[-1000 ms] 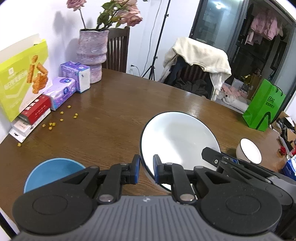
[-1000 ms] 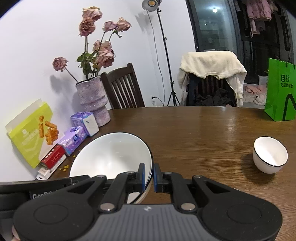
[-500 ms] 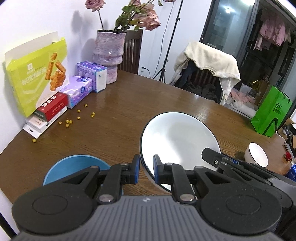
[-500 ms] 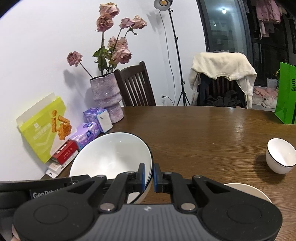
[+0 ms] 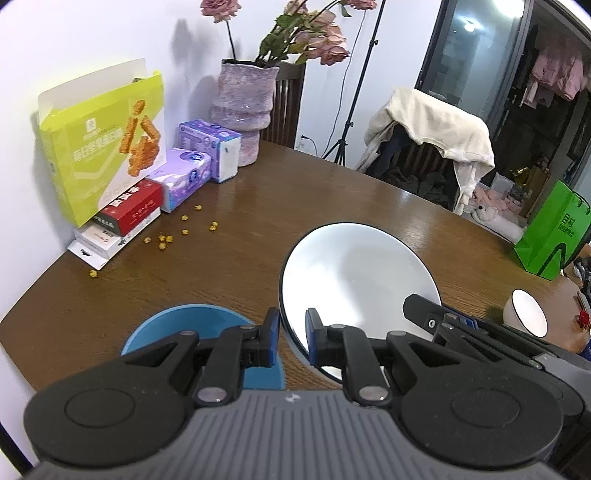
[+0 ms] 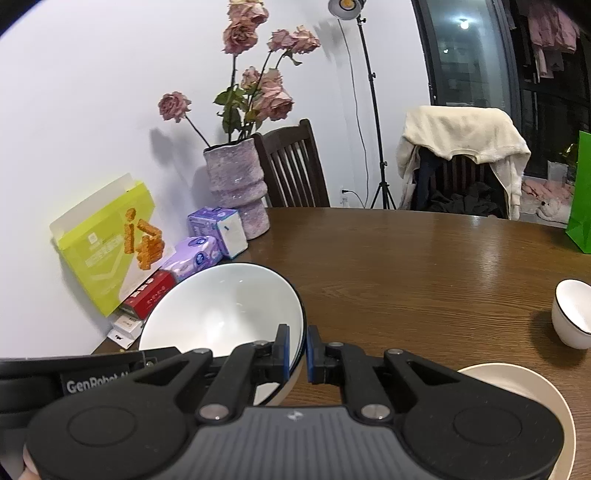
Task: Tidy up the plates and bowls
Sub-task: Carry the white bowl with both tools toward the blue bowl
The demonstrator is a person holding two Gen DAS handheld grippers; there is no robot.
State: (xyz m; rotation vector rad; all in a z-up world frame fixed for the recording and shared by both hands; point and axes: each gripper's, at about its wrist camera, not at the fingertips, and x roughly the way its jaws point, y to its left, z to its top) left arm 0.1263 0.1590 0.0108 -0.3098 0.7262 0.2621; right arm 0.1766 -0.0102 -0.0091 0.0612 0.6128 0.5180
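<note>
While both my left gripper (image 5: pixel 291 341) and right gripper (image 6: pixel 297 352) pinch the white bowl's (image 5: pixel 354 280) rim, I should keep it level above the blue bowl (image 5: pixel 184 325).

Lamp-lit (image 6: pixel 345 5), sharp frames; glare on table (image 6: pixel 480 254); fisheye-bent edges.

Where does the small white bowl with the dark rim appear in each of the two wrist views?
Left wrist: small white bowl at the far right edge, behind the other gripper's body.
Right wrist: at the right edge, standing alone on the table.
Shared landmark: the pink vase by the wall.
</note>
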